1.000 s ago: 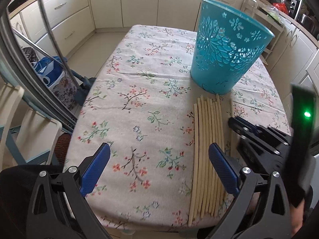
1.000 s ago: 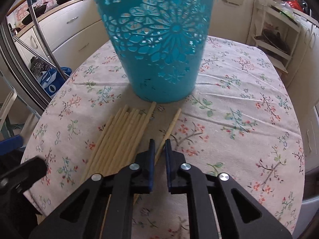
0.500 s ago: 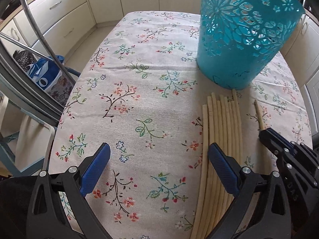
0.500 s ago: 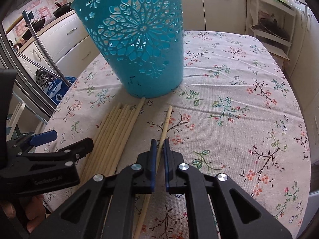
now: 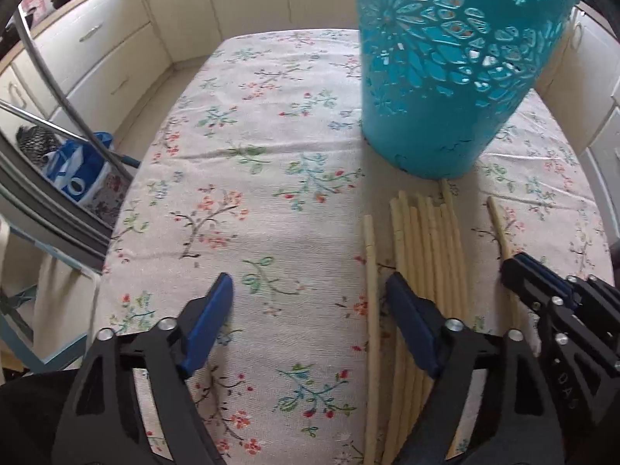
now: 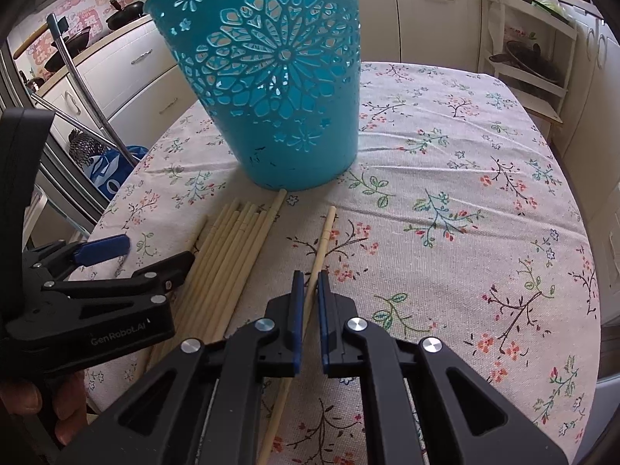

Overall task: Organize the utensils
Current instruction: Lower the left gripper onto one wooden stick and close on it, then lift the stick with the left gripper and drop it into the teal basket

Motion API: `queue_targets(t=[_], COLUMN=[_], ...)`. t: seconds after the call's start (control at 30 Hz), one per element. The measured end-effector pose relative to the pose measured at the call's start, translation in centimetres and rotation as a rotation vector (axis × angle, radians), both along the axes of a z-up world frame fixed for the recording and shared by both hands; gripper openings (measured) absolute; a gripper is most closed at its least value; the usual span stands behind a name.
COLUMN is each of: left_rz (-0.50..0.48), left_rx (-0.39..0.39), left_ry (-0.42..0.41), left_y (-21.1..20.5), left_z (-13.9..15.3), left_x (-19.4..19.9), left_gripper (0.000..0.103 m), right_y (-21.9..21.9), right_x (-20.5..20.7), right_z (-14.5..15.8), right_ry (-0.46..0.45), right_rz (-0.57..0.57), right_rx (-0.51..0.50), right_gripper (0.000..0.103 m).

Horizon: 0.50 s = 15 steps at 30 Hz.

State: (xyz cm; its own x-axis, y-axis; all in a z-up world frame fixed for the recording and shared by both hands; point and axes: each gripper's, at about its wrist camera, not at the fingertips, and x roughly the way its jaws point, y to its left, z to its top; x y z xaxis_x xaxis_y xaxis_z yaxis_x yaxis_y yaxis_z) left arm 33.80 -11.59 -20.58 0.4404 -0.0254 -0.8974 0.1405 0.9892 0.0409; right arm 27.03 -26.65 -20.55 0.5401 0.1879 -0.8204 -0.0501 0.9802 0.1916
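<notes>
A teal cut-out basket stands upright on the floral tablecloth. Several bamboo chopsticks lie in a bundle in front of it. One chopstick lies apart on the bundle's left, between my left gripper's jaws. My left gripper is open, low over the table; it also shows in the right wrist view. My right gripper is nearly shut around a single chopstick right of the bundle; it also shows in the left wrist view.
The table has a rounded near edge. Kitchen cabinets run along the left and back. A blue bag and a metal rail stand left of the table. A white rack stands at the back right.
My left gripper has moved forward and down toward the bundle, its jaws narrower and now astride the leftmost chopstick. My right gripper stays closed on its single chopstick.
</notes>
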Motion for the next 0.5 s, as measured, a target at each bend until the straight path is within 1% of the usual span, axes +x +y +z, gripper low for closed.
queue_targets(t=[0.07,0.1,0.17,0.2,0.23,0.27,0.3,0.37,0.4,0.47,0.5], left_rz=[-0.035,-0.056,-0.082,-0.096,-0.099,-0.112,-0.116,-0.126,-0.124,-0.116,-0.107], left_rx=[-0.010,-0.021,-0.028,-0.038,-0.040,-0.069,-0.075,-0.088,-0.114,-0.144,-0.174], left_ry=[-0.004,-0.011,-0.015,-0.014,-0.011,0.003,0.009,0.024,0.027,-0.004,-0.032], left_y=[-0.2,-0.3,-0.5,-0.6,-0.8,-0.7,-0.7,-0.6,-0.3,0.5,1.1], left_z=[0.1,0.2,0.4,0.4,0.4,0.5,0.5,0.7,1.1,2.7,4.0], left_x=[-0.1,-0.1,-0.1,-0.1,0.0,0.2,0.2,0.2,0.1,-0.2,-0.4], left_gripper=[0.064,0.053,0.040,0.021,0.010,0.006,0.005,0.005,0.005,0.005,0.005], right_y=[0.1,0.1,0.3,0.3,0.3,0.3,0.2,0.2,0.2,-0.1,-0.2], right_x=[0.0,0.0,0.0,0.0,0.0,0.0,0.0,0.0,0.0,0.0,0.0], right_z=[0.0,0.0,0.0,0.0,0.0,-0.1,-0.1,-0.1,-0.1,-0.1,-0.1], right_ry=[-0.001,-0.003,-0.006,-0.007,-0.008,-0.010,-0.011,-0.011,-0.011,-0.008,-0.006], right_rz=[0.000,0.001,0.000,-0.002,-0.004,-0.006,-0.007,-0.010,-0.012,-0.018,-0.022], right_rx=[-0.007,-0.013,-0.021,-0.021,-0.019,-0.016,-0.013,-0.008,-0.003,0.013,0.023], right_gripper=[0.008,0.008,0.008,0.008,0.008,0.008,0.008,0.008,0.008,0.008,0.008])
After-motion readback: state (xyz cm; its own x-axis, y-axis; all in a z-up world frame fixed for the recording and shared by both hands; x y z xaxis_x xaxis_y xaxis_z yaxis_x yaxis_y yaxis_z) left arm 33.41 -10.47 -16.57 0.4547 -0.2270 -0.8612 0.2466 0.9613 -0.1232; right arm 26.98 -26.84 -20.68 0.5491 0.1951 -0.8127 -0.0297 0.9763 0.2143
